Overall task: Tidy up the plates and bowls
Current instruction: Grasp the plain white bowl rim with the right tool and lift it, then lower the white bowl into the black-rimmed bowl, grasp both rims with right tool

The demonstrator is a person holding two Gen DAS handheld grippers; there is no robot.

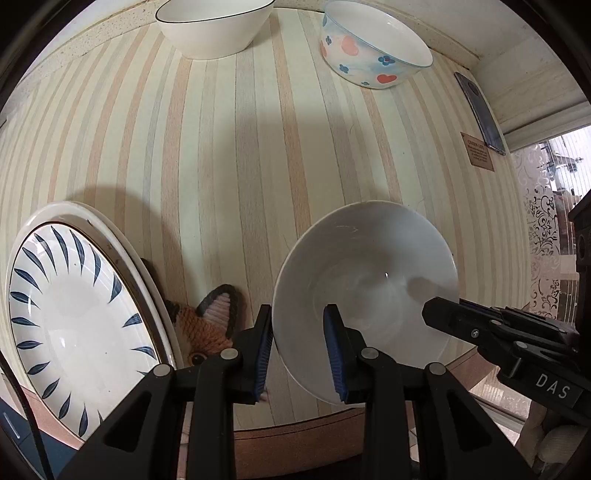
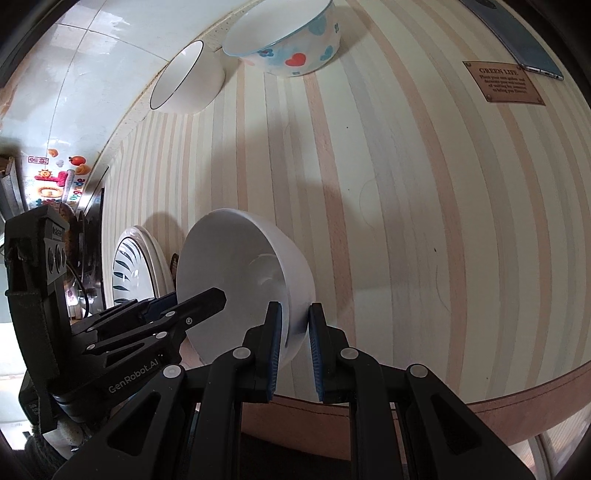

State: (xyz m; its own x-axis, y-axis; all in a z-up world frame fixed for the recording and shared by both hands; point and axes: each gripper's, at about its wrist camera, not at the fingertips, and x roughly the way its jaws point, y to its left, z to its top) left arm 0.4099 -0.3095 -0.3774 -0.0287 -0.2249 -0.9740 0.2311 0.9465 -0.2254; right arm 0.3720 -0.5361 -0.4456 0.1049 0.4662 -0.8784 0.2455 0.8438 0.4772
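Note:
A plain white bowl (image 1: 369, 273) (image 2: 236, 258) is held tilted over the near part of the striped table, gripped by its rim on two sides. My left gripper (image 1: 299, 354) is shut on the rim's left side, one blue pad inside the bowl and one outside. My right gripper (image 2: 295, 343) is shut on the opposite rim. Its black finger (image 1: 454, 321) reaches into the bowl in the left wrist view. A blue-leaf plate (image 1: 74, 314) (image 2: 129, 266) lies stacked on a larger white plate (image 1: 147, 266) to the left.
At the back stand a black-rimmed white bowl (image 1: 214, 26) (image 2: 184, 81) and a heart-patterned bowl (image 1: 373, 48) (image 2: 288, 40). A fox coaster (image 1: 207, 328) peeks from under the plates. A phone (image 1: 480, 114) (image 2: 517, 37) and a leather tag (image 1: 478, 151) (image 2: 504, 83) lie at the right.

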